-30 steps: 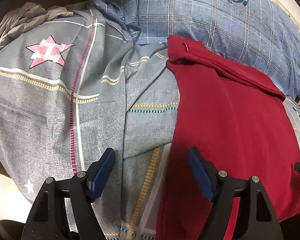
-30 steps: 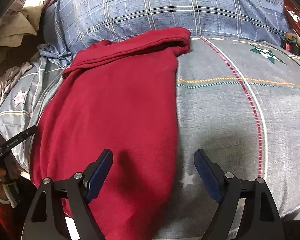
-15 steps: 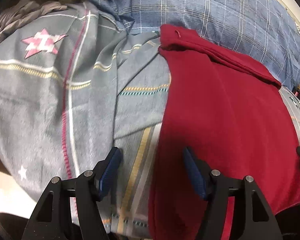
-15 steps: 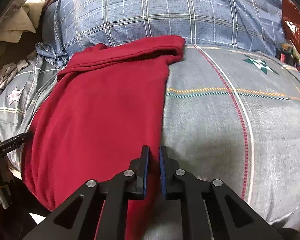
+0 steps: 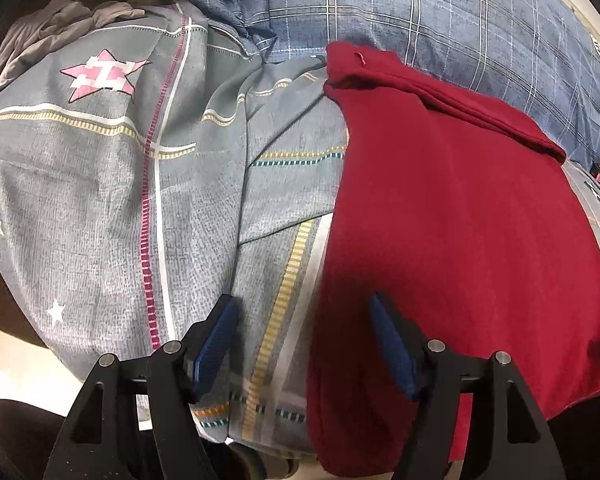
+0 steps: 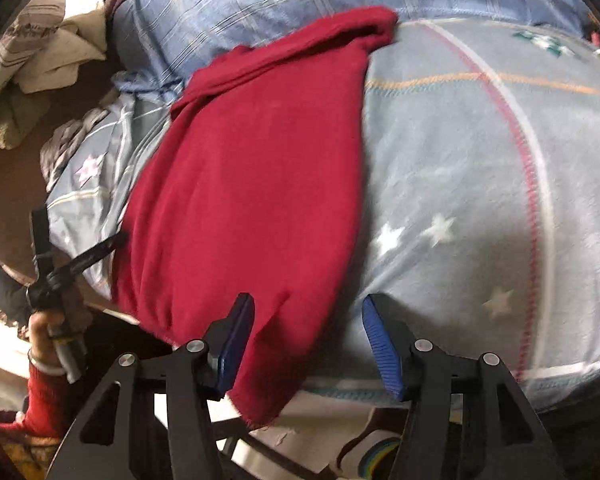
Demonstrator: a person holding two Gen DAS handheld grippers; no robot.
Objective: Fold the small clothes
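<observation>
Red garment (image 5: 460, 216): flat on the grey bedspread (image 5: 112, 184), below the blue plaid pillow (image 5: 440, 12).
Left tool (image 5: 304, 344): jaws apart, straddling garment's left edge.
Right tool (image 6: 306, 340): jaws apart, at garment's lower hem.

One red garment (image 5: 460, 216) at 3 o'clock, one grey star-print bedsheet (image 5: 100, 200), one blue plaid pillow (image 5: 440, 12) at 12 o'clock, two tools: left tool (image 5: 302, 344), right tool (image 6: 306, 340).

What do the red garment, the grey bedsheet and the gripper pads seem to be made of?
The red garment looks like soft matte knit, probably cotton: limp with folded edges. The grey bedsheet seems thin printed woven cloth; it creases sharply. The left gripper pads look like ribbed blue rubber, perhaps plastic.
</observation>
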